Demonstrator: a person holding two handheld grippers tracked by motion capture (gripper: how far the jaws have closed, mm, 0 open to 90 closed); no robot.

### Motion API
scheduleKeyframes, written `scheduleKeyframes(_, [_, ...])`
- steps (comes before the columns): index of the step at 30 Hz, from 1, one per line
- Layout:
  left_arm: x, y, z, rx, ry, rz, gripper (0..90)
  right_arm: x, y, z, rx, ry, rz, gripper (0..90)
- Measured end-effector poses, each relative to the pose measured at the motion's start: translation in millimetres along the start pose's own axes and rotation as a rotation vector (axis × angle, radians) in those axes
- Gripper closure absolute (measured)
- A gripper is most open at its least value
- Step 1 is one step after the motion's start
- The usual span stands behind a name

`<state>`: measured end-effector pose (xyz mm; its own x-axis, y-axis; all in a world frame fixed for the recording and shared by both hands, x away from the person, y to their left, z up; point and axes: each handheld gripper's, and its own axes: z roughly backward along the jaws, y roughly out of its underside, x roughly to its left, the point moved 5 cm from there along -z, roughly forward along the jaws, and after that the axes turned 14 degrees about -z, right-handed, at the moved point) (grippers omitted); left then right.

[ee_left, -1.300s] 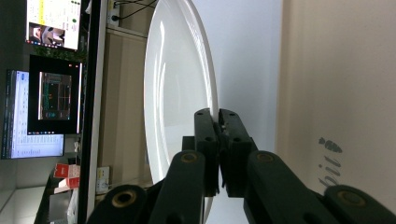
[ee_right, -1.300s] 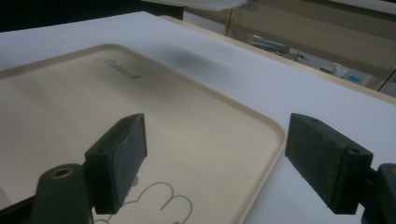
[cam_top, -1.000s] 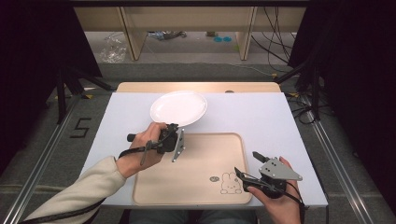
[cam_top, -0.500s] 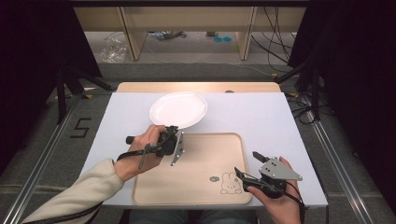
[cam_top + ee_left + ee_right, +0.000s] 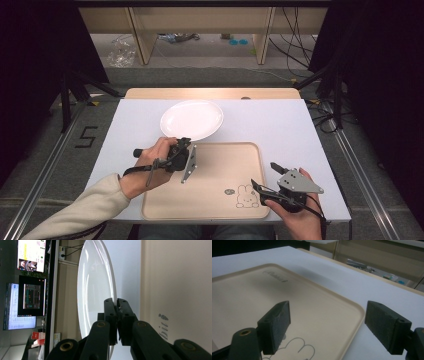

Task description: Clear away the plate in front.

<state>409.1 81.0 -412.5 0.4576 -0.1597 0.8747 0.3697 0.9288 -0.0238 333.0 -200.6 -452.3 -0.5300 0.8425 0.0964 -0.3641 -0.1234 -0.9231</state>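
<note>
The worktop (image 5: 280, 130) carries a beige tray (image 5: 220, 170). Beyond the tray's far edge, the white plate (image 5: 191, 119) has barely shifted; the left hand-held gripper (image 5: 116, 305) stays clamped on its near rim, probably about to lift. At the tray's right corner, the right hand-held gripper (image 5: 329, 322) hangs with jaws apart.

My left arm wears a cream knitted sleeve (image 5: 75, 215). The left black two-jaw gripper (image 5: 116, 305) has matte black jaws with small screw holes and brass-coloured pivot rivets, a grey three-cornered plate and a black trailing cable. My right black two-jaw gripper (image 5: 327, 326) has rough, dark rectangular pads (image 5: 278, 318), a brass rivet and a grey triangular top plate with dark screws.
</note>
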Motion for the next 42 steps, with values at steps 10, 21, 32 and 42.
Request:
scheduleKeyframes(10, [-4.8,-1.7,7.1,-0.007,0.007,-0.007,87.4,0.2,0.2,-0.2,0.002,0.0,-0.002,21.7])
scheduleKeyframes(21, [-9.7,-3.4,13.5,-0.01,0.012,-0.012,87.4,-0.1,0.1,-0.1,0.002,0.001,-0.002,21.7])
scheduleKeyframes(32, [-16.7,-6.5,21.5,-0.022,0.019,-0.014,87.4,-0.1,0.1,-0.1,0.0,0.002,-0.001,21.7])
scheduleKeyframes(42, [-22.6,-8.1,27.2,-0.029,0.028,-0.019,87.4,-0.1,-0.2,-0.1,-0.001,0.002,0.0,21.7])
